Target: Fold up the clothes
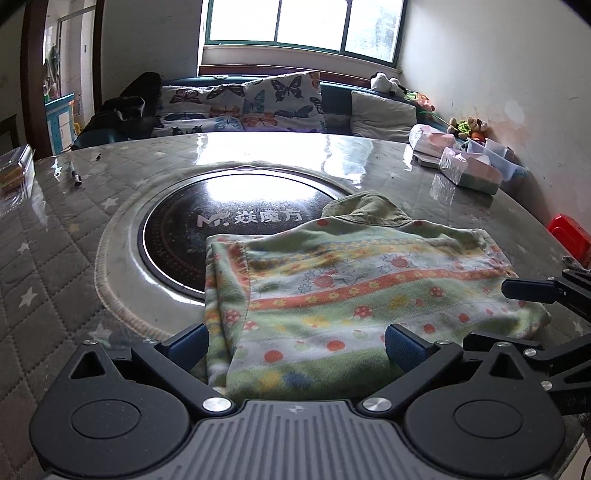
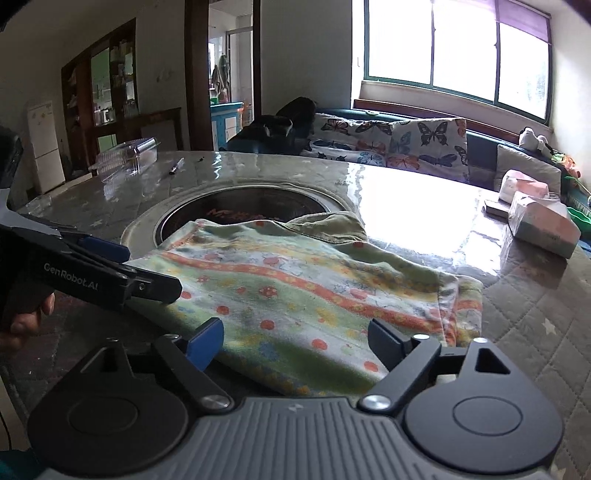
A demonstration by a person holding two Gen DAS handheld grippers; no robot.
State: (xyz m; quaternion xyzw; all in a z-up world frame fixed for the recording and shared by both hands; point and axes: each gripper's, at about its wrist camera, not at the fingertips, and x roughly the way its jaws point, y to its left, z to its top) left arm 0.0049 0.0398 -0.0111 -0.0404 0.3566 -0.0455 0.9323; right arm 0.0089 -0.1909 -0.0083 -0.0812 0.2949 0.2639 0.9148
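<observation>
One soft, fuzzy green garment with orange stripes and red dots (image 1: pixel 362 295) lies folded on the quilted grey worktop (image 1: pixel 55 266), partly over the round black cooktop (image 1: pixel 207 221). It looks light and floppy, so grab an edge. The left gripper (image 1: pixel 295 345) and right gripper (image 2: pixel 295 338) are both spread wide, holding nothing.

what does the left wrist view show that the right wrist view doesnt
Only the left wrist view shows the red box at the table's right edge and the white logo on the black cooktop.

Only the right wrist view shows the white fridge, the dark cabinet and the person's hand on the left hand-held gripper.

Both show the folded flowery garment lying on the quilted table, the pen, the butterfly cushions and the window. Neither open gripper holds cloth.
</observation>
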